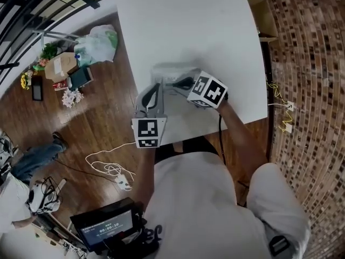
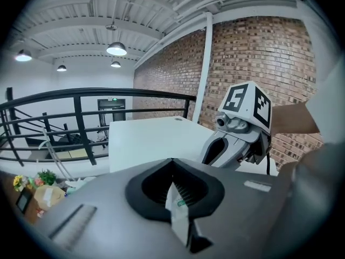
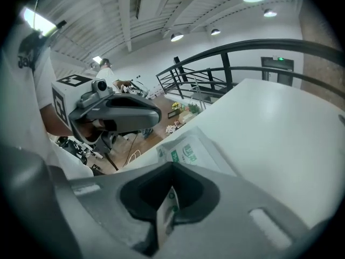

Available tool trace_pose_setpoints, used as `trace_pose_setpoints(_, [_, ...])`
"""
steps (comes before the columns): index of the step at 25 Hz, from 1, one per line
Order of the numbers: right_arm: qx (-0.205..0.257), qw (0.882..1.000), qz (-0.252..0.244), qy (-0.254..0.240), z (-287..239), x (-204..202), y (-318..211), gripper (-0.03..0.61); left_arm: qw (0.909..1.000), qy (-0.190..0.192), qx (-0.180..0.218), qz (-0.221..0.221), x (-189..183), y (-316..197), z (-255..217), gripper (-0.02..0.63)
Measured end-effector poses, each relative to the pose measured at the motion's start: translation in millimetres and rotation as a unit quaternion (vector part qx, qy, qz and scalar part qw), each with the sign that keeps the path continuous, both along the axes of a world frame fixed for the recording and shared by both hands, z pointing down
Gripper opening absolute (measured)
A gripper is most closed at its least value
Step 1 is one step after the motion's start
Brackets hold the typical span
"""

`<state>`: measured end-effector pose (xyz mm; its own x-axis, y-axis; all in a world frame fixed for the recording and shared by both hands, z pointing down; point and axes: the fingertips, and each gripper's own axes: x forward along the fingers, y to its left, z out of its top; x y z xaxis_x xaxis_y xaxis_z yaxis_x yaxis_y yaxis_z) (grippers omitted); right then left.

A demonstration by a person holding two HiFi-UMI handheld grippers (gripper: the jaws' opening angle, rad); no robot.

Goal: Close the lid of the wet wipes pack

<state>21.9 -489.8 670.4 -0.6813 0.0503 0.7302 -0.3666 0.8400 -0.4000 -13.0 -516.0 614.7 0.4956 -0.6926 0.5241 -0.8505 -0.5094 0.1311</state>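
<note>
Left claw (image 2: pixel 178 198) and right claw (image 3: pixel 170 204) are both pinched on thin film, nothing stiff, so risks first.

Risks, as I judge them:
- Film slips out. Each claw has only a narrow fold between its pads. Any sideways tug and the fold could slide free.
- Film stretches or tears. If I draw the two claws apart while both are clamped, the wrapper takes all the load.
- Pack leaves the bench (image 1: pixel 183 26). The wet wipes pack (image 1: pixel 168 70) sits close to the near edge. A pull toward me could drag it over.
- Claws knock together. They sit near each other over the pack, with little room to turn one without meeting the other.
- Lid missed. I cannot pick out the lid in any view, so pressing down blind may land on bare wrapper and leave it unsealed.

Claw state:
- Left: jaws closed right down on a white strip of the pack's wrapper with a speck of green print. The strip stands up between the pads. Nothing else is gripped.
- Right: jaws also closed down on a thin flap of wrapper with green print. Beyond it the rest of the pack lies flat on the bench, green label up.

Pack position: on the white bench, toward its near edge, with the left claw at its left end and the right claw at its right side.
</note>
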Motion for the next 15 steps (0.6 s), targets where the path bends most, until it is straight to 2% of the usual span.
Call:
trace_pose_setpoints(4, [0.029,0.999,-0.008,0.022,-0.1,0.9,-5.1,-0.009,0.9989,-0.011,0.03,-0.034,-8.8,-2.0,-23.2,0.017])
trace_pose_setpoints(6, [0.031,0.999,0.0,0.019,-7.1,2.7,7.2,-0.009,0.9983,-0.004,0.035,-0.046,-7.8,10.7,-40.5,0.017])
trace_pose_setpoints(8, [0.036,0.999,0.029,-0.006,-24.0,-5.0,8.9,-0.009,0.9975,-0.002,0.051,-0.049,-13.3,17.6,-61.3,0.017])
trace_pose_setpoints(11, [0.07,0.994,0.076,-0.042,-60.3,-26.2,12.0,-0.008,0.9947,-0.007,0.083,-0.06,-38.9,31.7,-96.6,0.017])
trace_pose_setpoints(15, [0.11,0.978,0.151,-0.092,-107.8,-34.7,51.1,-0.009,0.9919,-0.008,0.119,-0.045,-56.3,68.8,-134.6,0.017])
